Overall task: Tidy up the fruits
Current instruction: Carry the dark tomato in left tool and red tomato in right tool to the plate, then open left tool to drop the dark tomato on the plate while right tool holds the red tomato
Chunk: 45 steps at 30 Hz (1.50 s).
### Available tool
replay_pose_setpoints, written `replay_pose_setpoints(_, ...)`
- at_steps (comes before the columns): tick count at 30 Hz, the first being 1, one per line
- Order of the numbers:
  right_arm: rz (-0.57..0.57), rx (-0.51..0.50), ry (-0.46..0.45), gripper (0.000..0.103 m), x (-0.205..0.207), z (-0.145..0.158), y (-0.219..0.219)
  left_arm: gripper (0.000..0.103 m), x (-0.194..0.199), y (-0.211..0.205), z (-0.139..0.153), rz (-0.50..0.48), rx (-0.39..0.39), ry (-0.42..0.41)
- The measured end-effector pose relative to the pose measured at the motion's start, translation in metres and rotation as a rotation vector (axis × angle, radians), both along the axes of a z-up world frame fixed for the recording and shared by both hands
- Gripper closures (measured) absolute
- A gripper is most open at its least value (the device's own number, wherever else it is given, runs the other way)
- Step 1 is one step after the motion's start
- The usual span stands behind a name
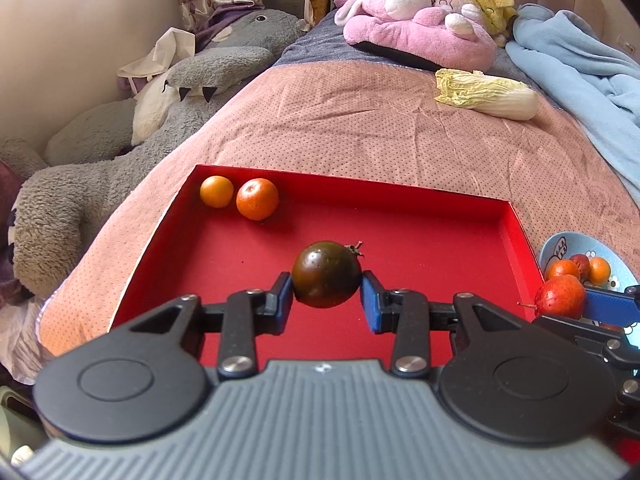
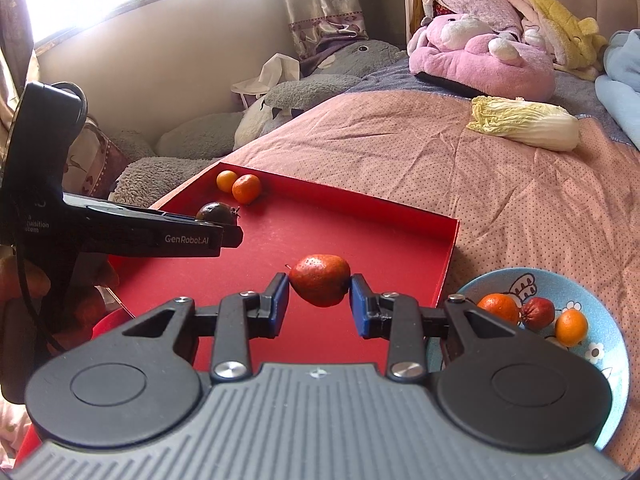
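Observation:
My left gripper (image 1: 326,292) is shut on a dark brown-green tomato (image 1: 326,274) and holds it over the red tray (image 1: 440,240). Two oranges (image 1: 256,199) lie in the tray's far left corner. My right gripper (image 2: 319,294) is shut on a red pear-shaped fruit (image 2: 320,285) above the tray's near right part (image 2: 360,236). The left gripper with its tomato (image 2: 216,213) shows at the left of the right wrist view. A blue bowl (image 2: 600,300) right of the tray holds two oranges and a small dark red fruit (image 2: 538,312).
The tray and bowl rest on a pink dotted bedspread (image 1: 360,120). A napa cabbage (image 1: 488,94) lies further back. A pink plush (image 1: 416,28), a blue blanket (image 1: 580,72) and a grey plush (image 1: 120,152) border the bed.

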State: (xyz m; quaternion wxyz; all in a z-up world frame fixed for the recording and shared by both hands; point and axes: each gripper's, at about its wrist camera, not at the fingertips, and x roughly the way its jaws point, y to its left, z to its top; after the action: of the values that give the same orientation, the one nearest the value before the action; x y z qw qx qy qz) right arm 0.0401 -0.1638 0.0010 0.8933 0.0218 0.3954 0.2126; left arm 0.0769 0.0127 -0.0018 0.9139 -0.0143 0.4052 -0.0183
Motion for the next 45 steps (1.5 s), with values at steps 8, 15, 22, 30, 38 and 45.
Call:
replay_pose_setpoints(8,-0.037,0.005,-0.006,0.064,-0.012,0.002,-0.020,0.064,-0.002,-0.021,0.002,-0.043,0.006,-0.007)
replay_pose_setpoints(15,-0.072,0.018,-0.010,0.064,-0.017,0.003,-0.036,0.064,-0.003,-0.041,0.005,-0.083,0.019,-0.010)
replay_pose_setpoints(22,-0.111,0.030,-0.012,0.064,-0.020,0.002,-0.053,0.063,-0.004,-0.059,0.008,-0.121,0.025,-0.014)
replay_pose_setpoints(30,-0.172,0.037,-0.009,0.064,-0.025,0.000,-0.080,0.063,-0.005,-0.082,0.010,-0.170,0.028,-0.018)
replay_pose_setpoints(38,-0.226,0.038,-0.005,0.064,-0.031,-0.004,-0.103,0.063,-0.004,-0.110,0.011,-0.229,0.035,-0.020)
replay_pose_setpoints(45,-0.270,0.032,0.012,0.064,-0.038,-0.010,-0.121,0.063,-0.004,-0.133,0.010,-0.277,0.030,-0.017)
